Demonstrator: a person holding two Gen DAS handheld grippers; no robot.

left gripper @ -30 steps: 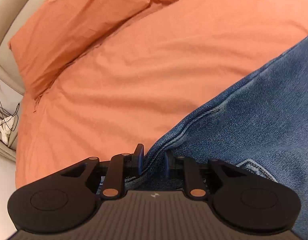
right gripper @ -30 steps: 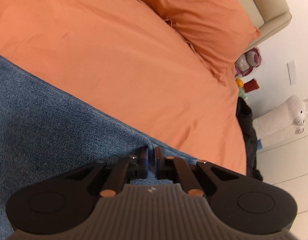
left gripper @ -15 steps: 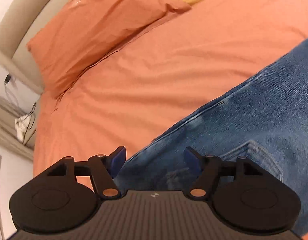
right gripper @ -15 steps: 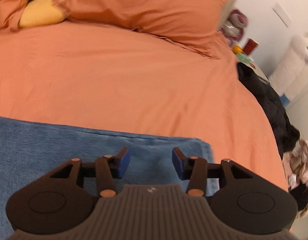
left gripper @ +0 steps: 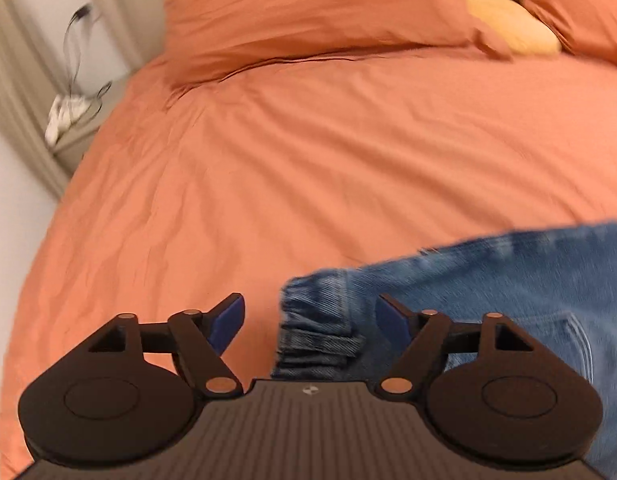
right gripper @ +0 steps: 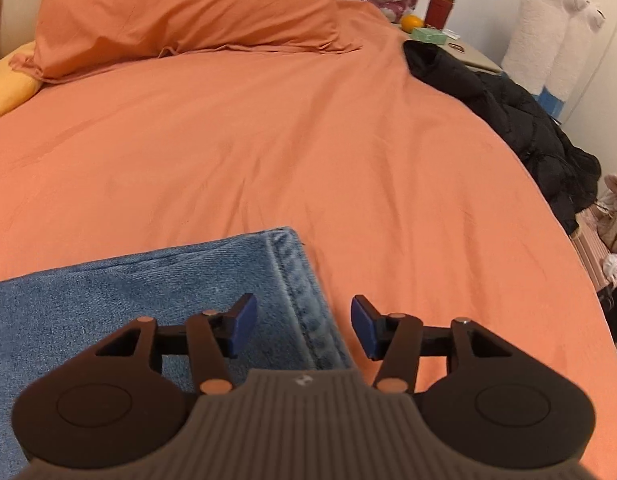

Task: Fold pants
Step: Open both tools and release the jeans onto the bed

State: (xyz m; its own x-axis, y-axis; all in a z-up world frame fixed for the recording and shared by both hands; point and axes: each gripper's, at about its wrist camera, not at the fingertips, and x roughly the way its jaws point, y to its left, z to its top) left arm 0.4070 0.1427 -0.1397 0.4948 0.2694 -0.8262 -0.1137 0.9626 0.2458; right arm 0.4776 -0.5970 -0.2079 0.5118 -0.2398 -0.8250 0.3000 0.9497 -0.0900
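**Below both grippers: jeans flat on bed, both ends let go**

On the orange bed [left gripper: 308,168] the jeans [right gripper: 128,292] lie flat, long axis running side to side across both views. Left gripper [left gripper: 308,320] hangs over the bunched waistband end, jaws spread wide, just been opening, denim under the gap but pads not touching. Right gripper [right gripper: 304,324] sits over the hem end, jaws parted, just been opening, stitched hem below the gap, nothing pinched. Each gripper nearest its own end; next fold likely needs a regrip at one end.

Hard to tell: left view is motion-blurred, waistband layers unclear. Jeans' middle and near edge cut off by gripper bodies; fold count unknown.
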